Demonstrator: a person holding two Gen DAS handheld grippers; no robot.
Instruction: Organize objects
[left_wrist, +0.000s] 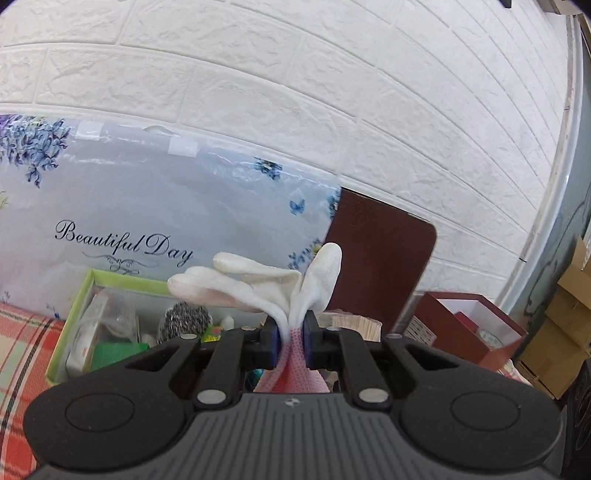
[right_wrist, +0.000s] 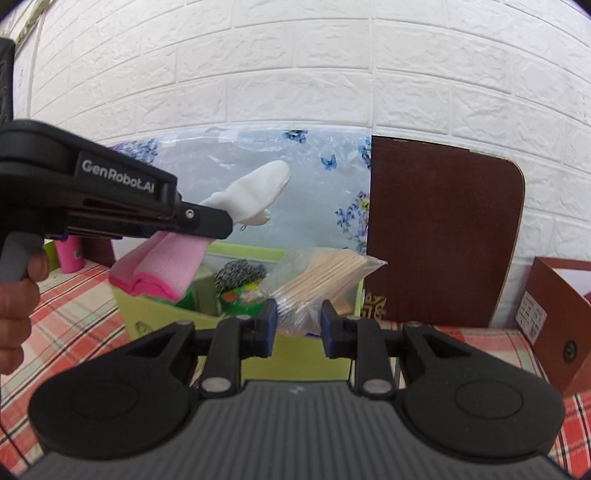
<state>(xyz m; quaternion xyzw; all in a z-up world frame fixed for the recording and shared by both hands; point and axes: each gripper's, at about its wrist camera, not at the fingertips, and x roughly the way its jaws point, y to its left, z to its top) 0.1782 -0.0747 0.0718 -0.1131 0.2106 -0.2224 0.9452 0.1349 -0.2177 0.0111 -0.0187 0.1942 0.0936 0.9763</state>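
Note:
My left gripper (left_wrist: 290, 341) is shut on a white and pink glove (left_wrist: 258, 286), white fingers sticking up past the jaws. In the right wrist view the left gripper (right_wrist: 218, 225) holds the glove (right_wrist: 255, 192) above a light green box (right_wrist: 162, 314), its pink cuff hanging down. The green box (left_wrist: 79, 295) holds a steel scourer (right_wrist: 240, 273), a bag of wooden sticks (right_wrist: 325, 280) and green packets. My right gripper (right_wrist: 298, 325) is open and empty, just in front of the box near the bag of sticks.
A plaid cloth (right_wrist: 74, 317) covers the table. A floral "Beautiful Day" sheet (left_wrist: 147, 206) and a dark brown board (right_wrist: 439, 236) lean on the white brick wall. A red-brown open box (left_wrist: 465, 325) stands at the right. A pink cup (right_wrist: 68, 254) stands at the left.

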